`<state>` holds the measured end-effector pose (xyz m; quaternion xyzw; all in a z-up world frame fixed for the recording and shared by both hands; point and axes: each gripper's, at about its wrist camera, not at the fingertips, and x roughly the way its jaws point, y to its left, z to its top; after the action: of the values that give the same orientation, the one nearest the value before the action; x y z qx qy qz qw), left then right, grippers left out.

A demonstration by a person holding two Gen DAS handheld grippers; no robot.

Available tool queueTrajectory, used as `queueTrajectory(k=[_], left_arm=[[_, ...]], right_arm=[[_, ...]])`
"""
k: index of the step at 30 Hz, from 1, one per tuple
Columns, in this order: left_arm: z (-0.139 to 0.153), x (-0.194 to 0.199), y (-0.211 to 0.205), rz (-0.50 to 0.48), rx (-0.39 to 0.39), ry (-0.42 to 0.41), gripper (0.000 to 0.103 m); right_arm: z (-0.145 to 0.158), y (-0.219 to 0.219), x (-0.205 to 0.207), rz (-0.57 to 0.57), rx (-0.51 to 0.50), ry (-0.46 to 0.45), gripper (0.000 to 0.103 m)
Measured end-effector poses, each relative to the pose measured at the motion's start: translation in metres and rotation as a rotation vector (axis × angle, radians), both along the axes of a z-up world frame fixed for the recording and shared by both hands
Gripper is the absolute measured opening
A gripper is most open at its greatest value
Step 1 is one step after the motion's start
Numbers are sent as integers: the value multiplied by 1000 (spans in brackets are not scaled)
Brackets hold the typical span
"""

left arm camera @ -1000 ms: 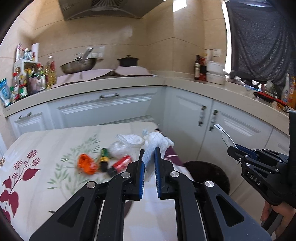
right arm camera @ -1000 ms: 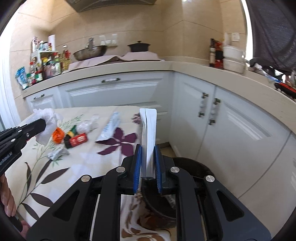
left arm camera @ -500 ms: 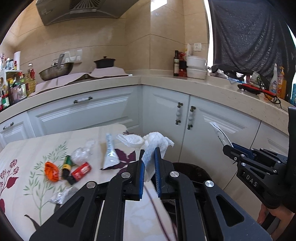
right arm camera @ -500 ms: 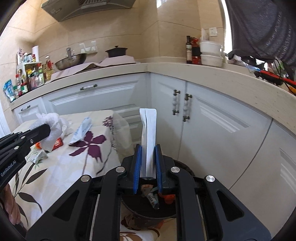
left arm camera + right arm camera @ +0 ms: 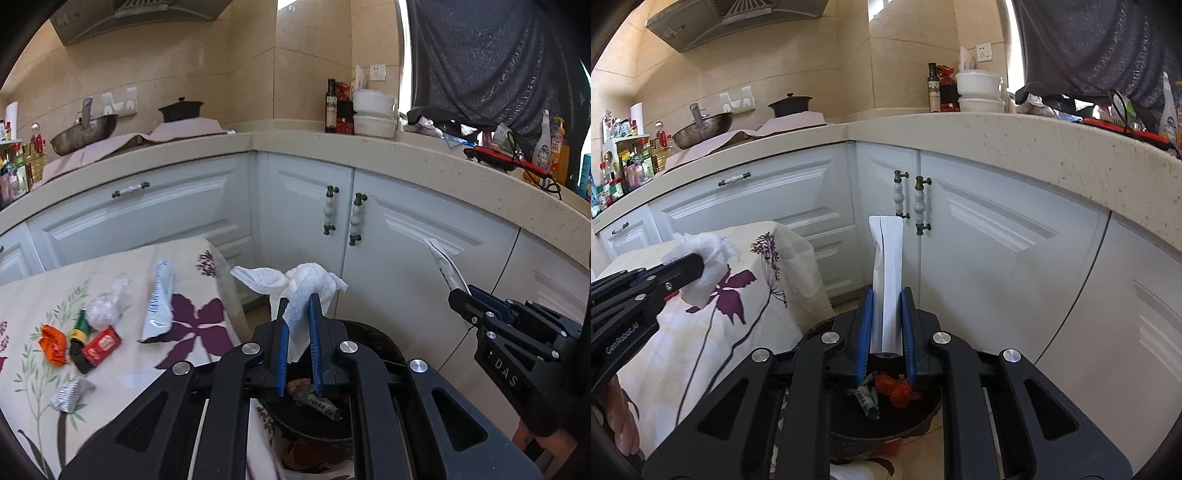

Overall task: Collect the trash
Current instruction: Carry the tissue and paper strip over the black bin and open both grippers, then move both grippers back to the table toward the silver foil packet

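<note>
My left gripper [image 5: 298,306] is shut on a crumpled white tissue [image 5: 295,282], held over the black trash bin [image 5: 376,341] on the floor. My right gripper [image 5: 886,299] is shut on a flat white wrapper [image 5: 886,266] that stands upright above the same bin [image 5: 923,421], which holds several scraps. On the flowered tablecloth [image 5: 110,369] lie a silver-white pouch [image 5: 159,301], a clear plastic wad [image 5: 107,302], an orange wrapper [image 5: 53,343], a red packet [image 5: 101,345], a small dark bottle [image 5: 79,343] and a foil scrap [image 5: 70,395].
White corner cabinets [image 5: 388,236] stand right behind the bin under a beige countertop [image 5: 424,162] loaded with bottles, bowls and a wok. The table edge [image 5: 798,266] hangs just left of the bin. A hand [image 5: 532,439] shows at the lower right.
Both grippers have swung right and a little down, away from the table, and now hang over the bin. Each still holds its piece of trash.
</note>
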<state>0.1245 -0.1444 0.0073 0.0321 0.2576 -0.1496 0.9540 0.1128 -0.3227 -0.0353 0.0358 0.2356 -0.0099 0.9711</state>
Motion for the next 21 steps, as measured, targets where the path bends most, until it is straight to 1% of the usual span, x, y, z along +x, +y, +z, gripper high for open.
queueTrajectory(k=[3,10,11,12,13,14,17,19,21], left_arm=[[-6,9,-10,-6,8,26,11],[-14,24,-32,-20,30,41,12],[-15,27,-35,-21,35,48,12],[-18,32,-38,-16,42,63,15],[-21,36,-38,-11,41,76,19],[-24,40,-39,-6,33,92,20],[-30,49,-38,3,21,133,23],[-30,50,-36,5,14,141,36],[-28,46,-32,10,10,125,41]], right_arm=[[-6,-3,6,-1,4,8,15],[-18,-10,22,-9,13,20,16],[-19,-10,24,-13,14,20,18],[-20,-12,27,-16,15,18,20],[-22,-14,30,-22,16,15,30],[-24,-16,33,-36,15,13,40],[-29,-20,40,-52,29,25,42],[-31,-21,40,-56,35,27,43],[-31,-19,38,-54,36,24,43]])
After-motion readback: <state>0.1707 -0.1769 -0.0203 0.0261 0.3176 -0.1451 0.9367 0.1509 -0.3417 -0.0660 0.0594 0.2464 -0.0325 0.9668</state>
